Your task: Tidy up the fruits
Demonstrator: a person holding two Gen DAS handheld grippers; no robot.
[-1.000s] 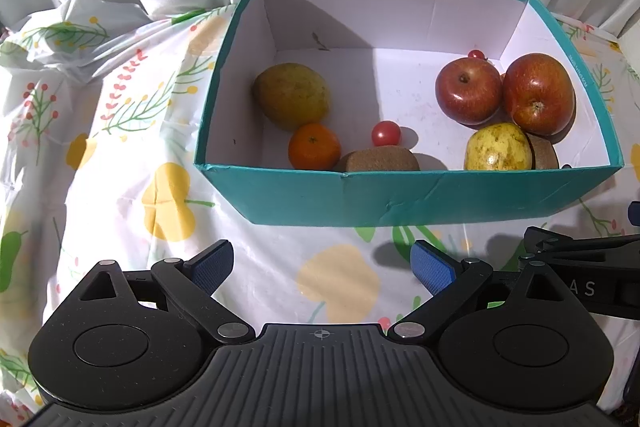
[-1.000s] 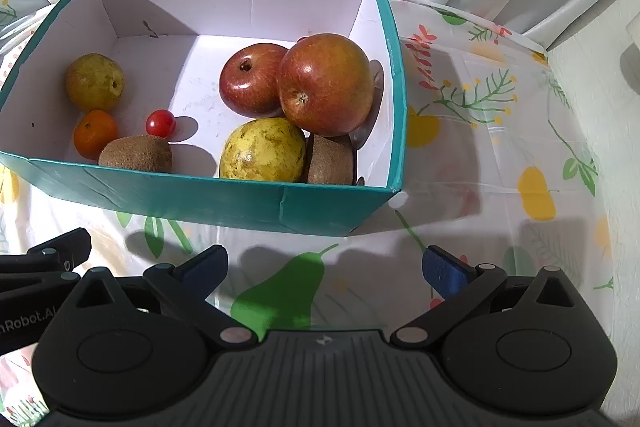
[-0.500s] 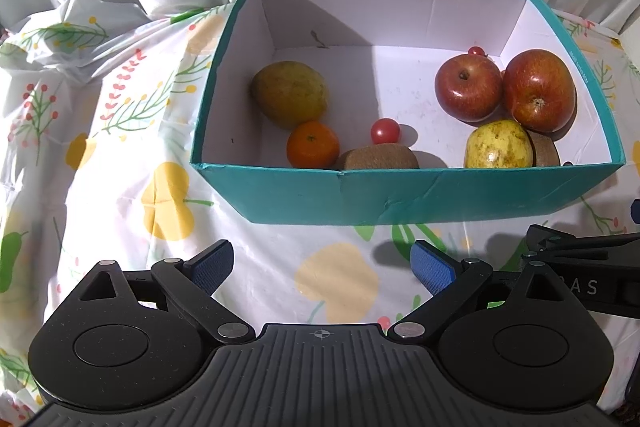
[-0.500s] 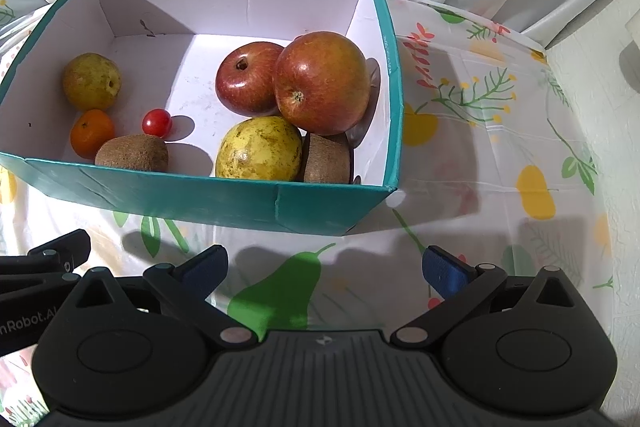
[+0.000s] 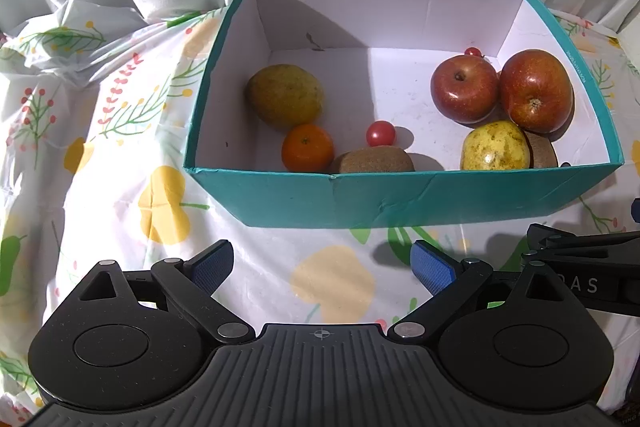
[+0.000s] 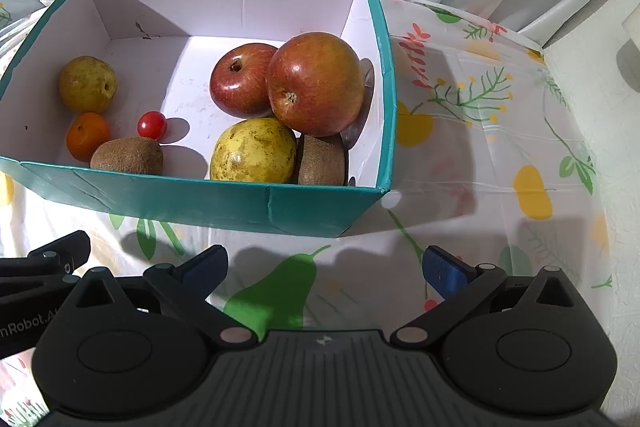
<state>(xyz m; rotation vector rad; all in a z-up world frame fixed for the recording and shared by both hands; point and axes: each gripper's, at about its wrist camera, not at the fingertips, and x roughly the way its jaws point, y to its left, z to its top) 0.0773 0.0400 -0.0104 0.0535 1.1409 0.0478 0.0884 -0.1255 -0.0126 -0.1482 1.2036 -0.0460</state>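
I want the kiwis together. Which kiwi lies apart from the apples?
The kiwi beside the tangerine and cherry tomato; the other kiwi is wedged under the apple.

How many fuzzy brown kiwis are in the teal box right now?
2. One fuzzy brown kiwi lies against the near wall of the teal cardboard box, beside the small red cherry tomato. The second kiwi sits in the near right corner, wedged beside the yellow speckled pear. More could hide beneath.

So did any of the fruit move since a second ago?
No fruit moved. Only the view shifted slightly, as if the grippers drifted a little. The apples, pears, kiwis, orange and cherry tomato lie as before in the teal box. The left gripper and right gripper stayed open and empty, above the tablecloth.
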